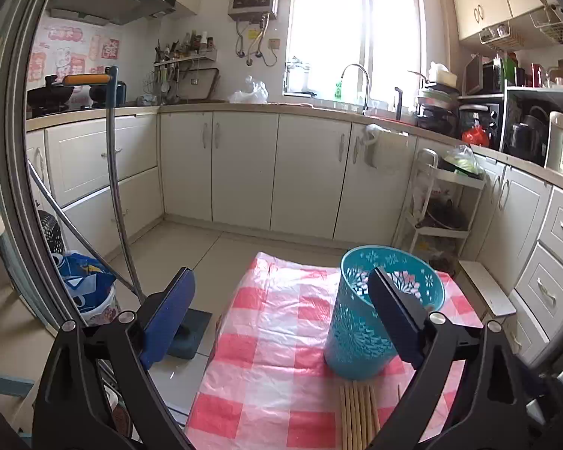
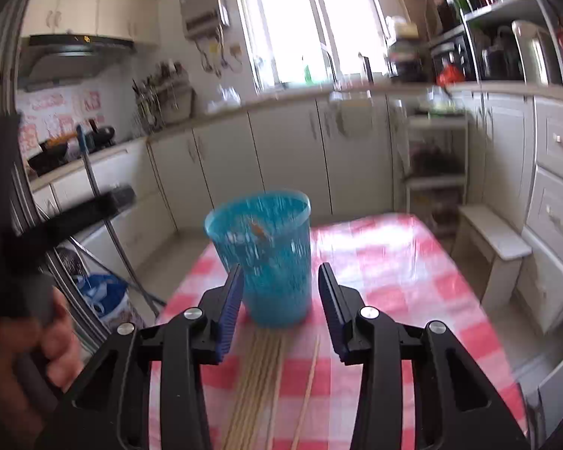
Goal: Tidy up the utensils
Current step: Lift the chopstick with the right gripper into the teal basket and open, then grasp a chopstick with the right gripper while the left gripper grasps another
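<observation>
A teal perforated holder (image 2: 261, 251) stands upright on the bench (image 2: 394, 262), which is covered in a red-and-white checked cloth, toward its far edge. A bundle of wooden chopsticks (image 2: 257, 382) lies flat on the cloth on the holder's near side, with one chopstick (image 2: 308, 378) lying apart just to its right. The right gripper (image 2: 279, 309) hangs above the bundle with jaws parted and nothing between them. The left gripper (image 1: 281, 315) is spread wide and empty, the holder just inside its right finger (image 1: 396, 313) and the chopsticks (image 1: 358, 416) below.
</observation>
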